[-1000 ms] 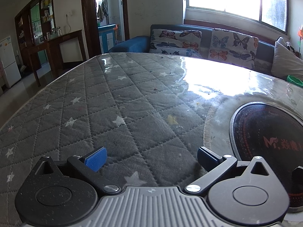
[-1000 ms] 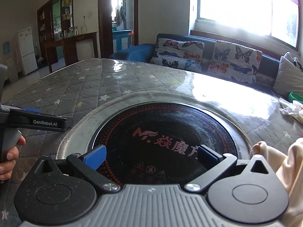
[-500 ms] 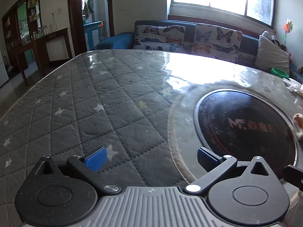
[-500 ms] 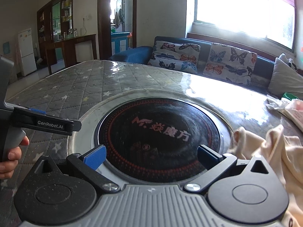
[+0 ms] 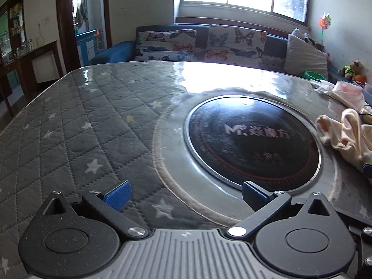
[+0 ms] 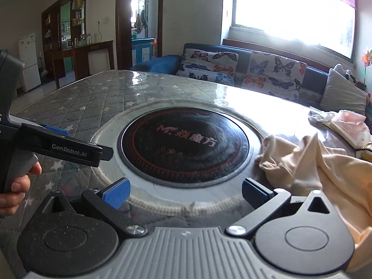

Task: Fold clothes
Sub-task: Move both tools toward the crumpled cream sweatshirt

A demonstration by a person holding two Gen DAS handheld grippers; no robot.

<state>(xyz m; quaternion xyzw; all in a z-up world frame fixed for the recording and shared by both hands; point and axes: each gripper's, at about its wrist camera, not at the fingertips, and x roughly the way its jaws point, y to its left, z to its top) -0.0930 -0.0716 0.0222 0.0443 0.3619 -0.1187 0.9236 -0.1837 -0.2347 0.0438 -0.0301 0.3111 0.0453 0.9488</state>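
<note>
Two wide-open, empty grippers, left gripper (image 5: 184, 194) and right gripper (image 6: 186, 193), hover over the quilted grey surface (image 5: 76, 125); round black hob (image 6: 184, 145) mid-surface, crumpled cream garment (image 6: 325, 162) at right, butterfly-cushioned sofa (image 6: 244, 69) behind.

The right gripper (image 6: 186, 191), fingers (image 6: 117, 191) spread, hovers beside a crumpled cream garment (image 6: 325, 162) on the table (image 6: 93, 97).

Daylight is streaming through the wide window (image 6: 295, 11), glaring off the worktop (image 6: 97, 97) with its grey star-quilted cover. A blue sofa (image 5: 116, 51) with butterfly cushions (image 6: 209, 66) is sitting under the window. A white fridge (image 6: 29, 61) is standing beside dark wooden shelving (image 6: 67, 23).
</note>
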